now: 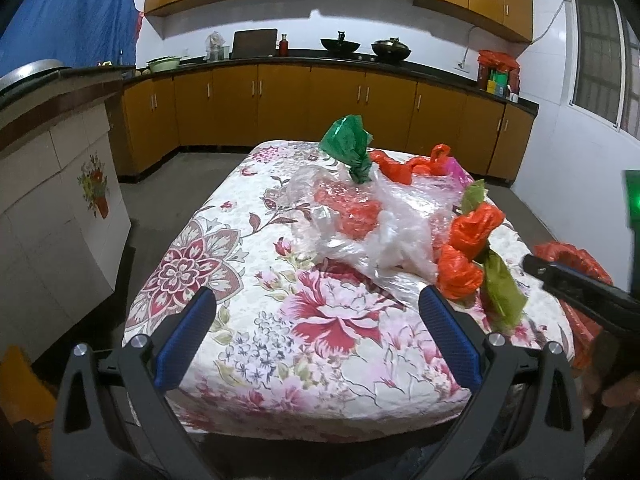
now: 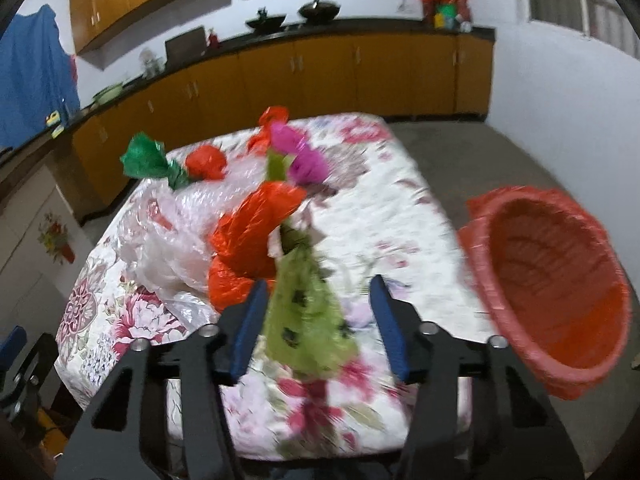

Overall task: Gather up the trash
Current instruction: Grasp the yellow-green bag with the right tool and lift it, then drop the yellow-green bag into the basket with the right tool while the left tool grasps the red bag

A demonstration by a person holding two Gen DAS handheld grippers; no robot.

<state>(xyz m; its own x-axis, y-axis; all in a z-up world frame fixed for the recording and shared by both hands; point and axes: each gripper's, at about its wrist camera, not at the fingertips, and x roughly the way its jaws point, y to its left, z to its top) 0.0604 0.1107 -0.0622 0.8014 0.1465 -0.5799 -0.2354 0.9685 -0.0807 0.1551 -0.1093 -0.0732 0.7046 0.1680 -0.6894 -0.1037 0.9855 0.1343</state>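
A pile of plastic-bag trash lies on the floral-cloth table (image 1: 256, 344): crumpled clear plastic (image 1: 380, 236), a dark green bag (image 1: 348, 140), orange-red bags (image 1: 468, 240) and a magenta one (image 2: 304, 160). A light green bag (image 2: 308, 320) lies between the fingers of my right gripper (image 2: 319, 284). The left pad is close against the bag and the right pad stands clear of it, so the jaws are open. My left gripper (image 1: 316, 294) hovers open over the table's near edge with nothing between its fingers. A red woven basket (image 2: 560, 280) sits off the table's right side, empty as far as I can see.
Wooden base cabinets (image 1: 280, 104) under a dark counter with two woks (image 1: 340, 44) run along the far wall. A tiled counter (image 1: 52, 200) stands to the left. Grey floor (image 1: 192, 176) surrounds the table. A black finger (image 1: 568, 284) of the right gripper shows at the left wrist view's right edge.
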